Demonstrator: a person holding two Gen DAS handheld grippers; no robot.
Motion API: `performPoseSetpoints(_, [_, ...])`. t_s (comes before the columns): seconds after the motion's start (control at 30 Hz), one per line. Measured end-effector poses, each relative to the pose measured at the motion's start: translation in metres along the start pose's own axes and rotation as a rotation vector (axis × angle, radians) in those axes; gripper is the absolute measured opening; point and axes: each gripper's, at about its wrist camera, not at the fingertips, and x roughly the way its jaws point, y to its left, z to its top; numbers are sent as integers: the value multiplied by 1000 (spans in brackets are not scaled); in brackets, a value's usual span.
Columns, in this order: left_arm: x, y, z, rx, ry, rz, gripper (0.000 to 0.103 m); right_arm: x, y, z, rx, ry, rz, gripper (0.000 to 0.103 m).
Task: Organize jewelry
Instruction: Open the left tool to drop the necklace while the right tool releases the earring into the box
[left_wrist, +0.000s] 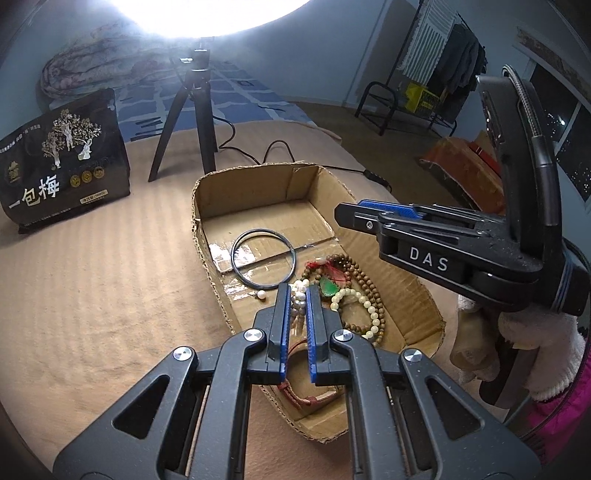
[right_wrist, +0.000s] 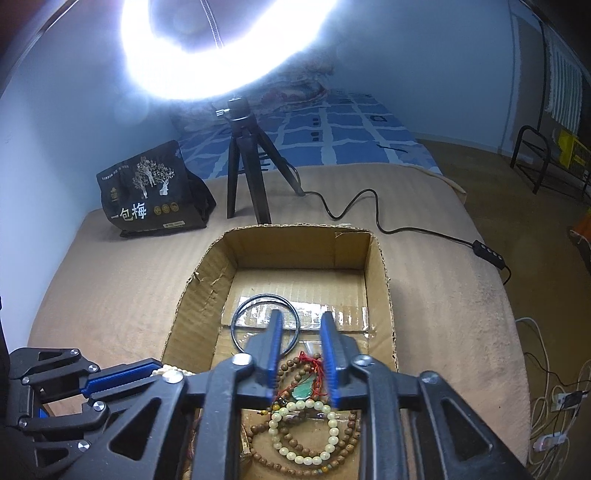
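An open cardboard box (left_wrist: 255, 170) (right_wrist: 295, 227) lies on a tan blanket. Inside it are a black ring (left_wrist: 232, 254) (right_wrist: 263, 295), a green pendant on red cord (left_wrist: 328, 286) (right_wrist: 303, 392), a cream bead bracelet (left_wrist: 375, 314) (right_wrist: 275, 417), a brown wooden bead string (left_wrist: 373, 288) (right_wrist: 258, 430) and a red cord bracelet (left_wrist: 295, 395). My left gripper (left_wrist: 297, 290) (right_wrist: 159, 369) is shut on a pearl strand (left_wrist: 297, 299) over the box. My right gripper (right_wrist: 301, 317) (left_wrist: 341, 214) stands open above the pendant, its pads touching nothing.
A black snack bag (left_wrist: 62, 158) (right_wrist: 147, 192) and a ring-light tripod (left_wrist: 192, 110) (right_wrist: 245, 166) stand behind the box. The tripod's cable with a controller (right_wrist: 487, 251) runs to the right bed edge. A white-gloved hand (left_wrist: 535, 350) holds the right gripper.
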Motion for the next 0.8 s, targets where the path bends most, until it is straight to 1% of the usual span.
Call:
performPoseSetpoints(0.03, [0, 0, 0, 1, 0, 1, 5, 0, 0, 0, -1, -1, -1, 26])
performPoseSetpoints(0.17, [-2, -1, 0, 10, -5, 18, 7, -3, 0, 0, 3, -6, -11, 35])
performPoseSetpoints(0.2, [-2, -1, 0, 9, -3, 22, 12, -3, -1, -1, 5, -6, -15, 41])
performPoseSetpoints(0.27, [-4, 0, 0, 7, -7, 22, 19, -5, -2, -1, 9, -11, -22, 47])
performPoseSetpoints(0.3, [-5, 0, -1, 6, -9, 23, 19, -6, -3, -2, 11, -13, -23, 48])
performPoseSetpoints(0.43, [-9, 0, -2, 4, -10, 28, 19, -12, -4, -2, 10, -17, -30, 50])
performPoseSetpoints(0.5, [-14, -1, -3, 3, -14, 28, 19, -16, -3, -3, 7, -21, -38, 52])
performPoseSetpoints(0.8, [-47, -9, -12, 18, -52, 50, 19, -48, 11, -12, -34, -48, -69, 55])
